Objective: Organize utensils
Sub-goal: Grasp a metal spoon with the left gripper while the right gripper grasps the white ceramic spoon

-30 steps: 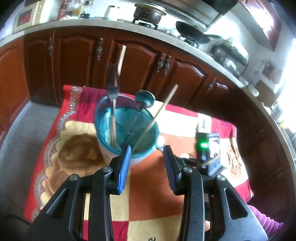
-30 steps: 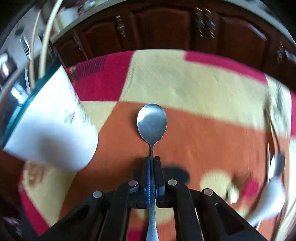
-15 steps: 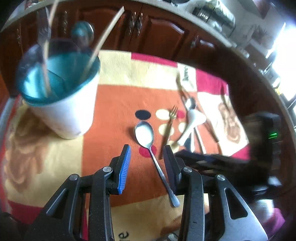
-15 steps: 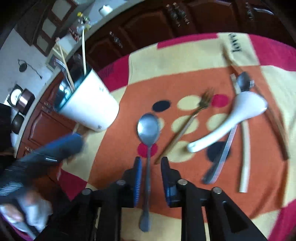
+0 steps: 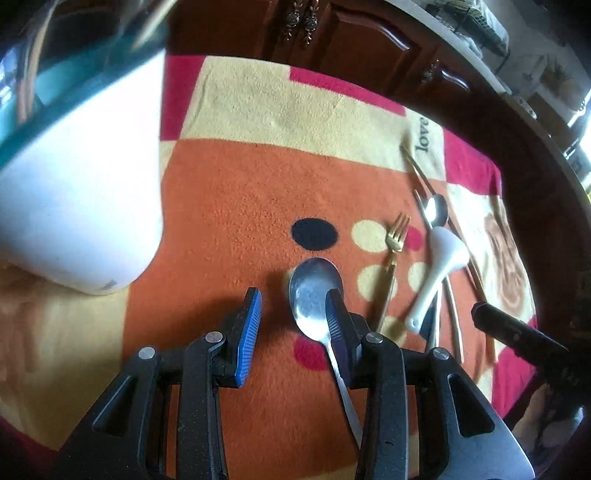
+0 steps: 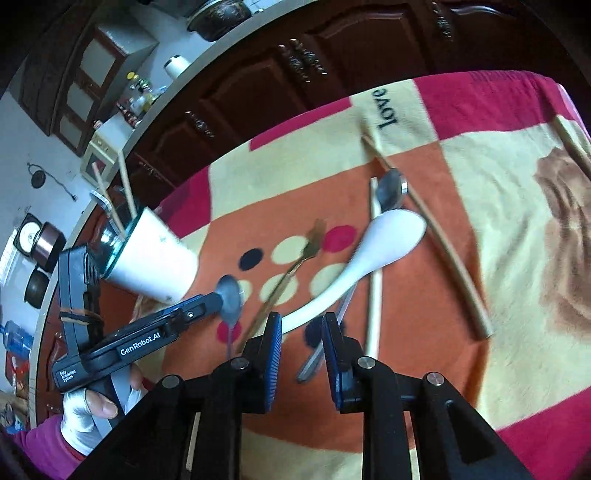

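Observation:
A steel spoon (image 5: 314,299) lies on the blanket, bowl away from me. My left gripper (image 5: 293,308) is open low over it, its right finger across the spoon's neck; the spoon (image 6: 229,295) also shows in the right wrist view under the left gripper (image 6: 207,308). My right gripper (image 6: 301,332) is open and empty above the handle of a white ceramic spoon (image 6: 373,251). A white holder with teal rim (image 5: 74,177) holds several utensils at the left. A gold fork (image 5: 393,254), a small steel spoon (image 5: 436,210) and chopsticks (image 6: 439,236) lie to the right.
The orange, cream and red blanket (image 5: 240,192) covers the table. Dark wooden cabinets (image 5: 332,33) stand behind it. A knife (image 6: 325,339) lies under the white spoon. A chopstick (image 6: 570,140) lies near the blanket's right edge.
My right gripper let go of the steel spoon, opened and moved right over the white spoon. My left gripper swung from the holder down onto the steel spoon.

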{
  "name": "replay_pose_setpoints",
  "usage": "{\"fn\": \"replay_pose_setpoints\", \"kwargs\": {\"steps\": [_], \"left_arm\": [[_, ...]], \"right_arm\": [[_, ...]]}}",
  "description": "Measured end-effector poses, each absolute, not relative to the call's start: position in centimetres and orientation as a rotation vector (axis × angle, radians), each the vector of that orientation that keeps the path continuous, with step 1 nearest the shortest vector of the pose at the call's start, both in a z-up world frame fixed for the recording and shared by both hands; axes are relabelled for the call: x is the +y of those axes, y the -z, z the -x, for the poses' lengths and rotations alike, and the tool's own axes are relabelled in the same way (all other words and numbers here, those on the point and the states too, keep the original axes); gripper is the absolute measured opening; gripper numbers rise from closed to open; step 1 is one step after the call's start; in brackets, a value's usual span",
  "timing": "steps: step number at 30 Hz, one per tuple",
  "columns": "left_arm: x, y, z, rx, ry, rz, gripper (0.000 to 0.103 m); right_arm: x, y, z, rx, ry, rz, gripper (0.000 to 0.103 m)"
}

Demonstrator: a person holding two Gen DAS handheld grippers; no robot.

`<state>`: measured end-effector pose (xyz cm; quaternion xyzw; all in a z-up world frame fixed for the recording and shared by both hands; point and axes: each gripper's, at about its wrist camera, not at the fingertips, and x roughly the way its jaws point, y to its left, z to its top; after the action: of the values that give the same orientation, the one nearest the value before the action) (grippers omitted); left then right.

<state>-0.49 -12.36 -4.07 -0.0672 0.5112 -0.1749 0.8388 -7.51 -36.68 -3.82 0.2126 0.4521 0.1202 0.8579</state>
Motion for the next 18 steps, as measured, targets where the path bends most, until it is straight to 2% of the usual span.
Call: {"fn": "replay_pose_setpoints", "kwargs": {"steps": [8, 12, 18], "left_arm": [[-13.0, 4.4, -0.7, 1.073, 0.366, 0.161, 0.034], [-13.6, 4.5, -0.6, 1.078, 0.381, 0.150, 0.018], [-13.8, 4.5, -0.6, 1.081, 0.404, 0.158, 0.012]], "right_arm": [[-41.2, 5.9, 5.6, 0.934, -0.209, -0.618, 0.021], [-43.2, 7.0, 4.7, 0.893, -0.200, -0.761, 0.021], [-44.5, 8.0, 3.1, 0.853, -0.185, -0.870, 0.021]]}}
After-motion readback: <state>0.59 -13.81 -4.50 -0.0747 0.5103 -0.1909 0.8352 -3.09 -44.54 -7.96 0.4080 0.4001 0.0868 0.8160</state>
